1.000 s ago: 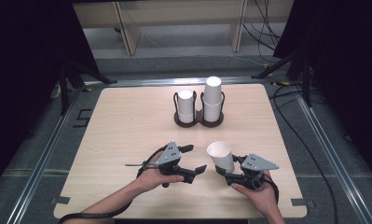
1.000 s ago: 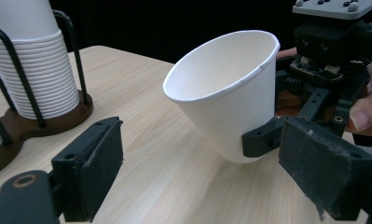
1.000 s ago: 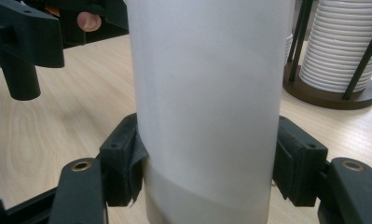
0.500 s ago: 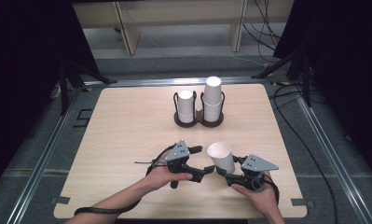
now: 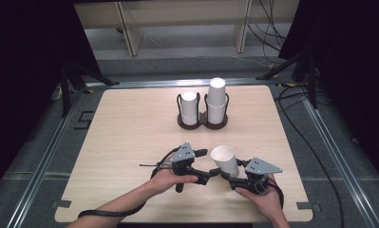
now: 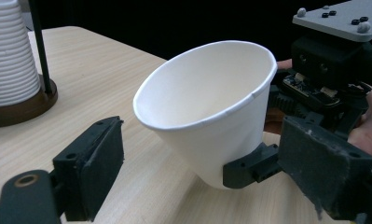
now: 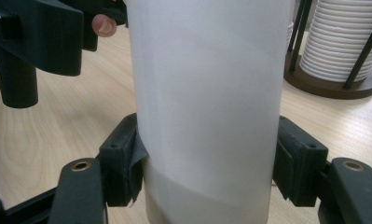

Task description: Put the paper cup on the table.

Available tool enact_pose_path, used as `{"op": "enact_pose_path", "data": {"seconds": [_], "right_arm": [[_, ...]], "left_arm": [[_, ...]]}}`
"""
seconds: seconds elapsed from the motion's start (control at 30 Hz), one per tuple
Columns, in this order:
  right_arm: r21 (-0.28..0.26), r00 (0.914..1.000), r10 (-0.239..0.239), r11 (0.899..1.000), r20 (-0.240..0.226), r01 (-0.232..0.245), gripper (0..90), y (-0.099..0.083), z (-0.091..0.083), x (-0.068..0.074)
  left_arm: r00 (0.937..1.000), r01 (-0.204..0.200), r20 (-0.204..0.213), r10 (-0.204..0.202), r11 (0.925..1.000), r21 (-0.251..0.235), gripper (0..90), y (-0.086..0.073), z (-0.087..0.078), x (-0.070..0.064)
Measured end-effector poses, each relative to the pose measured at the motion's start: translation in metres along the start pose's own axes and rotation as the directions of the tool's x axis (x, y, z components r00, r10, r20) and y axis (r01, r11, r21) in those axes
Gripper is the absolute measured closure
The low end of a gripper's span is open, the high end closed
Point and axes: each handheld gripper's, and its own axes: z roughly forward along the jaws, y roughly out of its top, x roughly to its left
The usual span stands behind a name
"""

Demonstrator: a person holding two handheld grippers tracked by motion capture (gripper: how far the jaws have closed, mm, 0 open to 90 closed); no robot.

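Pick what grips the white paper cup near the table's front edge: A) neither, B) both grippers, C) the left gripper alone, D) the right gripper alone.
D: the right gripper has its jaws pressed on the white paper cup; the left gripper stands open, jaws apart from it.

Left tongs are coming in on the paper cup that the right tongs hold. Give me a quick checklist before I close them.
1. Right tongs grip on the paper cup: ok, both pads press its lower wall.
2. Left tongs open wide enough: ok, jaws stand apart with the cup between them in the left gripper view.
3. Left pads touching the cup: not ok yet, there are gaps on both sides.
4. Cup shape: ok, rim looks round and undented.
5. Cup upright: not ok, it tilts, mouth toward the left tongs.
6. Clearance from the cup holder: ok, it stands well away toward the far edge.
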Motion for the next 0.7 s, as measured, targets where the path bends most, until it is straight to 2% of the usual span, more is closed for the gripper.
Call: {"op": "enact_pose_path", "data": {"seconds": [0.03,0.07,0.1,0.17,0.23,0.27,0.3,0.33,0.43,0.47,0.5,0.53,0.6,0.63,0.7], "right_arm": [[0.016,1.0000,-0.002,1.000,0.006,0.002,35.1,0.0006,-0.0008,0.0004],[0.009,0.9985,-0.052,0.999,0.013,0.052,35.1,0.0018,-0.0006,-0.0022],[0.002,0.9990,-0.043,0.999,0.009,0.043,35.1,0.0019,0.0001,-0.0013],[0.003,0.9985,-0.053,0.999,0.011,0.053,35.2,0.0023,0.0005,-0.0014],[0.007,0.9983,-0.058,0.998,0.010,0.058,35.1,0.0023,0.0007,-0.0016],[0.015,0.9991,-0.042,0.999,0.007,0.042,35.1,0.0019,0.0005,-0.0004],[0.000,0.9983,-0.057,0.998,0.015,0.057,35.2,0.0014,0.0017,-0.0011],[-0.001,0.9989,-0.046,0.999,0.005,0.046,35.1,0.0010,0.0022,-0.0002],[0.014,0.9986,-0.052,0.999,0.010,0.052,35.1,0.0011,0.0016,0.0000],[0.013,0.9982,-0.058,0.998,0.013,0.058,35.2,0.0012,0.0016,-0.0004],[0.024,0.9996,-0.029,0.999,0.007,0.028,35.1,0.0010,0.0013,0.0016],[0.016,0.9991,-0.041,0.999,0.008,0.041,35.1,0.0010,0.0019,0.0010],[0.018,0.9995,-0.032,0.999,-0.003,0.032,35.1,0.0008,0.0027,0.0010],[0.023,0.9985,-0.053,0.998,0.009,0.053,35.1,0.0014,0.0021,0.0003],[0.021,0.9981,-0.061,0.998,0.008,0.060,35.0,0.0015,0.0026,-0.0002]], "left_arm": [[1.0000,0.006,-0.006,-0.006,0.9999,0.010,14.2,-0.0005,-0.0005,0.0004],[0.9999,0.015,-0.001,-0.015,0.9998,0.009,14.2,-0.0014,-0.0001,0.0013],[0.9995,0.028,0.014,-0.028,0.9996,-0.006,14.3,-0.0021,0.0014,0.0017],[0.9991,0.042,0.002,-0.042,0.9991,0.001,14.2,-0.0018,0.0012,0.0008],[0.9996,0.026,0.007,-0.026,0.9995,0.017,14.2,-0.0013,0.0007,0.0015],[0.9995,0.030,0.007,-0.030,0.9994,0.015,14.2,-0.0012,0.0013,0.0010],[0.9992,0.039,0.010,-0.039,0.9992,0.006,14.3,-0.0011,0.0024,0.0003],[0.9993,0.035,0.017,-0.035,0.9994,0.005,14.2,-0.0013,0.0032,0.0009],[0.9992,0.037,0.012,-0.037,0.9991,0.018,14.3,-0.0008,0.0039,0.0011],[0.9986,0.049,0.019,-0.050,0.9988,0.005,14.3,-0.0015,0.0056,0.0012],[0.9981,0.059,0.021,-0.059,0.9983,-0.002,14.3,-0.0018,0.0066,0.0009],[0.9984,0.056,0.012,-0.056,0.9984,0.011,14.3,-0.0017,0.0060,0.0008],[0.9985,0.054,0.012,-0.054,0.9983,0.022,14.4,-0.0018,0.0060,0.0013],[0.9979,0.058,0.029,-0.059,0.9983,0.004,14.5,-0.0028,0.0079,0.0018],[0.9980,0.061,0.016,-0.061,0.9980,0.015,14.5,-0.0025,0.0080,0.0005]]}}
